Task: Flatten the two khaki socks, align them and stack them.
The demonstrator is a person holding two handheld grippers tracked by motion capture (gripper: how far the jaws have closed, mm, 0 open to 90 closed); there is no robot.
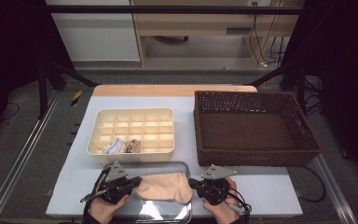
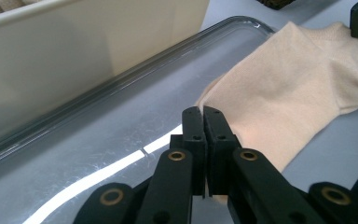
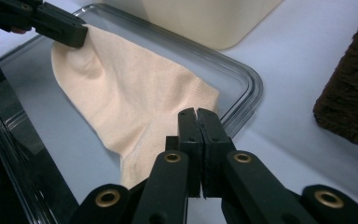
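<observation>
Peach sock (image 1: 164,186) flat (slightly rumpled) across metal tray (image 1: 185,213), heel toward the right.

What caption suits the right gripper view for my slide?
Right gripper shut on a peach sock over a metal tray, left gripper at its far end.

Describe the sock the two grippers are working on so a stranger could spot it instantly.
Start at the cream divided organiser box, then drop to the shiny metal tray at the table's near edge. The peach sock lies flat on it between the left gripper and right gripper; unlike the bundled socks in the box, it is spread out.
</observation>
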